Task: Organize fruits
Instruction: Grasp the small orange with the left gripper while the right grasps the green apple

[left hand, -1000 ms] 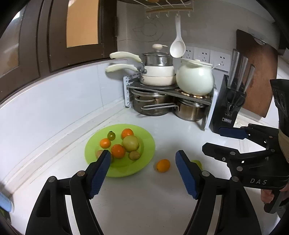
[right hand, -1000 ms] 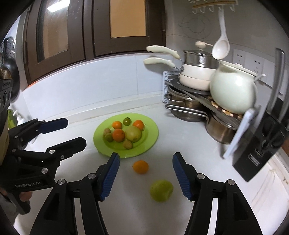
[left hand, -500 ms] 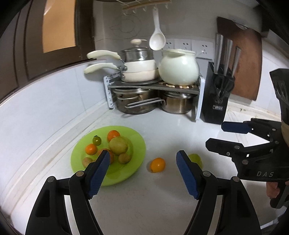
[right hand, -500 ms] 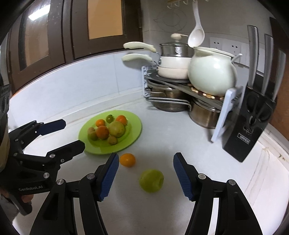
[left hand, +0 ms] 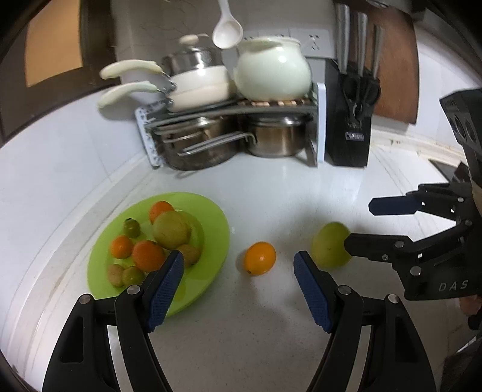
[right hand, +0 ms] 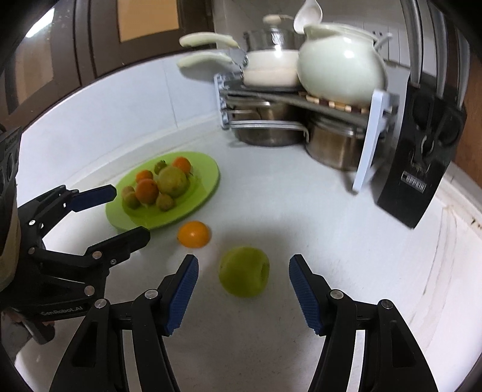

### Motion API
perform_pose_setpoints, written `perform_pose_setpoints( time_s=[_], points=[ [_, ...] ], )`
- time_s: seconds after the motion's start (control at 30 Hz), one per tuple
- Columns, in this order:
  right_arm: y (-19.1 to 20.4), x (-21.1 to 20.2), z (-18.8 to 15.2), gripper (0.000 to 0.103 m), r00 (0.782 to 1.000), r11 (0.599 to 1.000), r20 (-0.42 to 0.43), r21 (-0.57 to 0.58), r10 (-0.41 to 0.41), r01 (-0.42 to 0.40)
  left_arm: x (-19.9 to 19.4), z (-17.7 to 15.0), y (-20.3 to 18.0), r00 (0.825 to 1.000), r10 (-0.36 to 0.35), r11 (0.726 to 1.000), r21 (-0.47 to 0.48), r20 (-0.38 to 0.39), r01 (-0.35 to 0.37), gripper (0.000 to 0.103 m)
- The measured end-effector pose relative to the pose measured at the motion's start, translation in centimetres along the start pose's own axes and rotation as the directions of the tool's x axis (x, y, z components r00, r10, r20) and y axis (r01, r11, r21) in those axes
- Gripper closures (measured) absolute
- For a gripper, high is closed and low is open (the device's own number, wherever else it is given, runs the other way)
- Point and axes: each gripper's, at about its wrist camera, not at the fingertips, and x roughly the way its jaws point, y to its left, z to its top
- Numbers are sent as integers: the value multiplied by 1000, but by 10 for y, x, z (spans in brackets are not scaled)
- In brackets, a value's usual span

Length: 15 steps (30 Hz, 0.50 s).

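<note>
A lime-green plate (left hand: 211, 241) (right hand: 205, 181) on the white counter carries several oranges, a large yellow-green fruit and small brown fruits. Two fruits lie loose on the counter beside it: an orange (left hand: 259, 258) (right hand: 193, 234) and a green apple (left hand: 330, 249) (right hand: 244, 271). My left gripper (left hand: 239, 265) (right hand: 128, 212) is open, with the loose orange just beyond its blue fingertips. My right gripper (right hand: 243, 268) (left hand: 360, 224) is open too; the apple sits between its blue pads without touching them.
At the back stands a two-tier rack (left hand: 319, 129) with steel pots below, cream pans and a white pot (left hand: 272, 74) on top. A black knife block (left hand: 351, 120) (right hand: 421, 156) stands right of it. A white ladle (left hand: 227, 28) hangs above.
Both grippers have come down and closer to the counter; the loose orange and apple now look larger and nearer. The apple has come between the right fingers. Both stay open.
</note>
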Motion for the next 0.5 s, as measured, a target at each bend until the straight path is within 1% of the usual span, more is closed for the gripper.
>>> perform_pose_setpoints(
  time_s=[0.1,0.17,0.27,0.33,0.5],
  points=[
    [-3,9,-3,40,1000,1000,-21,22,6,-6,11,-2,0,999,-29,999,18,-17,29,28],
    [-6,16,-5,40,999,998,-43,50,26,-24,17,-3,0,999,-48,998,29,-26,49,28],
    [-6,25,-7,40,998,998,-62,54,25,-21,27,-3,-2,997,-69,996,53,-39,71,31],
    [-6,29,-9,40,998,999,-67,49,16,-13,34,-3,-2,995,-81,995,60,-53,84,38],
    [-7,40,-12,40,996,998,-81,62,22,-17,49,-2,-5,990,-113,989,87,-87,120,45]
  ],
)
